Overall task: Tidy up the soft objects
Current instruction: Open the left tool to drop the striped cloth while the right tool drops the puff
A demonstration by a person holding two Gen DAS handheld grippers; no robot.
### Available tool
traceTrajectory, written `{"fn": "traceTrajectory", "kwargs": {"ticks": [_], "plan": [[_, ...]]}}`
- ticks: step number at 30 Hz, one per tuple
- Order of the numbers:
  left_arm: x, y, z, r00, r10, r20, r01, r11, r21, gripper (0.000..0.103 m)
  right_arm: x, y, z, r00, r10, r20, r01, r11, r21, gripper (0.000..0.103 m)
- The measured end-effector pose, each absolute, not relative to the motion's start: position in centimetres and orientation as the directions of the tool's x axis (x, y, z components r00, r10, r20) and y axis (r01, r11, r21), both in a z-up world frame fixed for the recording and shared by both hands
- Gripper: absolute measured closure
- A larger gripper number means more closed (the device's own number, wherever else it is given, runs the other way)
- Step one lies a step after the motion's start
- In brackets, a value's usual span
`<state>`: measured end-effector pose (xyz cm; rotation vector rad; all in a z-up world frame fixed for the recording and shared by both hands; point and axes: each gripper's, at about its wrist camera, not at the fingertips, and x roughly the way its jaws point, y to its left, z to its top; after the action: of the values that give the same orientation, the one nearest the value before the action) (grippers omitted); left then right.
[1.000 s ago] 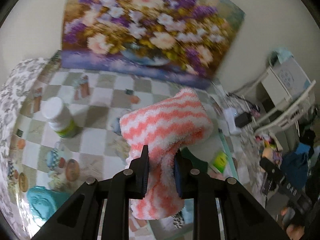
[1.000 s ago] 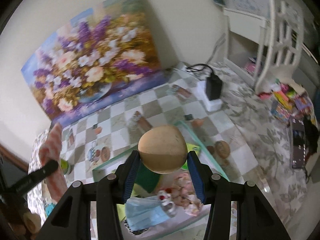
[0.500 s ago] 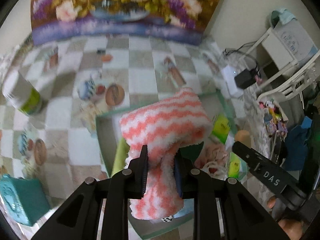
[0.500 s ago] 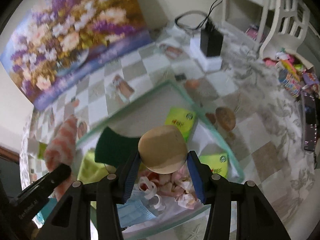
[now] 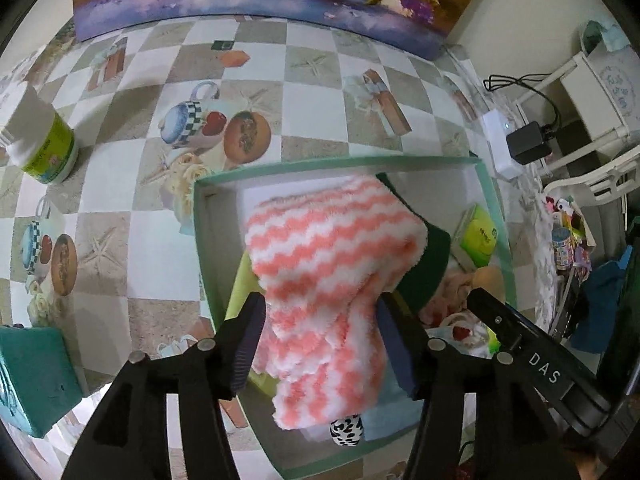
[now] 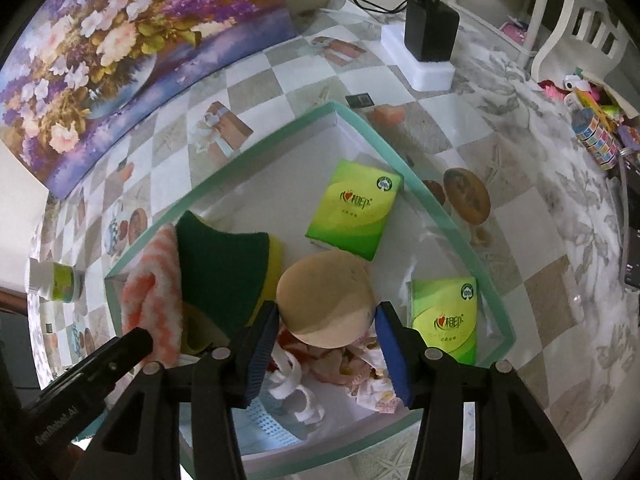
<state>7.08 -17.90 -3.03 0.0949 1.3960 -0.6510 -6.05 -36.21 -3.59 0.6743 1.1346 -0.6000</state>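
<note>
My left gripper (image 5: 320,320) has its fingers spread wide, with the pink-and-white striped fuzzy cloth (image 5: 328,264) lying loose between them inside the green-rimmed box (image 5: 200,240); the cloth also shows at the box's left side in the right wrist view (image 6: 152,300). My right gripper (image 6: 324,332) holds a round tan sponge (image 6: 324,296) between its blue pads, low over the box (image 6: 440,208). In the box lie a dark green scouring sponge (image 6: 220,272), two green tissue packs (image 6: 356,208), a face mask and patterned cloths.
A white bottle with a green label (image 5: 44,136) stands left of the box. A teal block (image 5: 32,380) sits at the near left. A white power strip with a black charger (image 6: 430,36) lies beyond the box. A flower painting (image 6: 120,40) leans on the wall.
Both grippers have come down into the box. The left fingers have spread apart and released the striped cloth. The right gripper lowered the tan sponge toward the box contents.
</note>
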Motion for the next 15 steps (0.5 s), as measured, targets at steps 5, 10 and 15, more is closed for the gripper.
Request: {"fn": "traceTrajectory", "kwargs": {"ticks": [5,10,15], "plan": [[7.6,-17.1,-2.1,0.056,-0.368,-0.928,0.453,0.838,-0.305,0.034,-6.0,-36.2,-2.9,0.311,-0.108,-0.944,0.733,0.659,0.167,0.037],[8.3,-16.2,-0.9,0.112,-0.367,-0.923,0.439,0.852,-0.285,0.023,-6.0,-36.0,-1.8,0.300,-0.134,-0.945,0.731,0.669,0.137,0.030],[9.0,-15.3,0.1,0.203,-0.330,-0.922,0.421,0.879,-0.222,0.011,-5.7,-35.4,-0.1,0.306,-0.185,-0.934,0.720,0.687,0.100,0.008]]}}
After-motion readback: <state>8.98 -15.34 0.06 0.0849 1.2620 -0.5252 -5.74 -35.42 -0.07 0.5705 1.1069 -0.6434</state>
